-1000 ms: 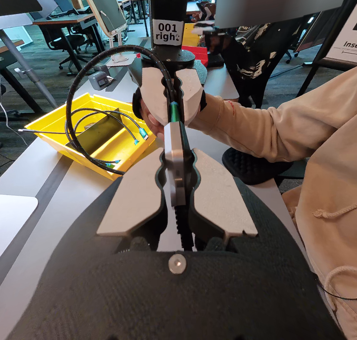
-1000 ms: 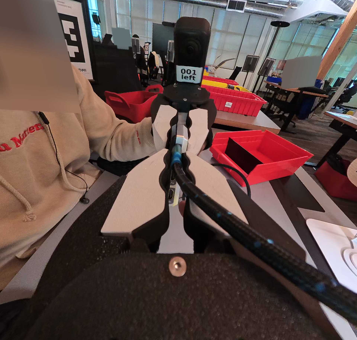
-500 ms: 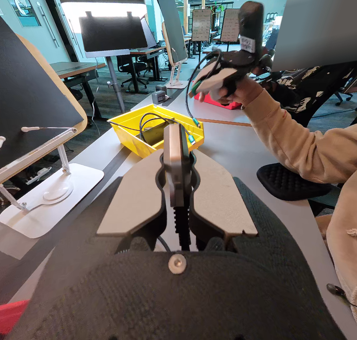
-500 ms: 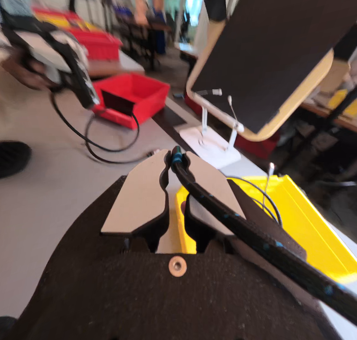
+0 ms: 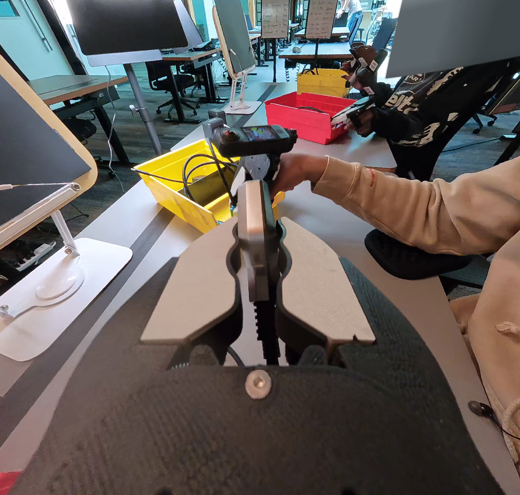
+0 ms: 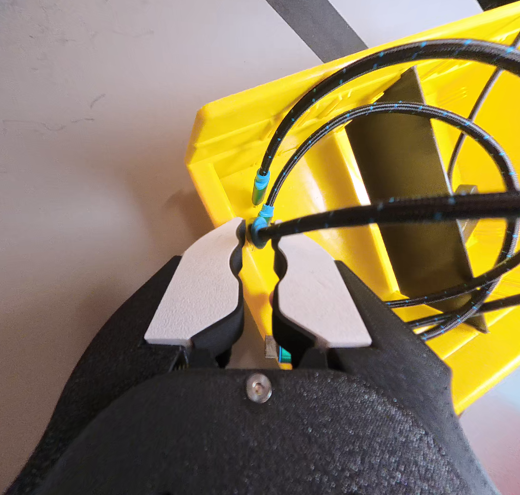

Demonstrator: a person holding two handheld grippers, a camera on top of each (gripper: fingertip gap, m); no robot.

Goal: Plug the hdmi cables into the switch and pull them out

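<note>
My left gripper (image 5: 257,228) is shut on the grey HDMI switch (image 5: 253,242) and holds it on edge above the table. No cable is plugged into the end of the switch that shows. My right gripper (image 6: 258,225) points down over the corner of the yellow bin (image 6: 225,132). It is shut on the blue collar end of a black braided HDMI cable (image 6: 394,211), which runs off to the right across the bin. The right gripper also shows in the left wrist view (image 5: 253,169), over the bin (image 5: 174,189). Other braided cables (image 6: 281,132) with blue-green plugs lie coiled in the bin.
A dark divider (image 6: 399,189) stands in the yellow bin. A tablet on a white stand (image 5: 56,279) is at the left. A red bin (image 5: 304,116) sits farther back, where another person (image 5: 416,110) works with grippers. A black pad (image 5: 408,259) lies under the sleeve. Some 30 cm of space lies between my two pairs of fingers.
The right gripper pulled the cable's plug out of the switch, swung away to the yellow bin and now points down at its corner. The left gripper kept hold of the switch.
</note>
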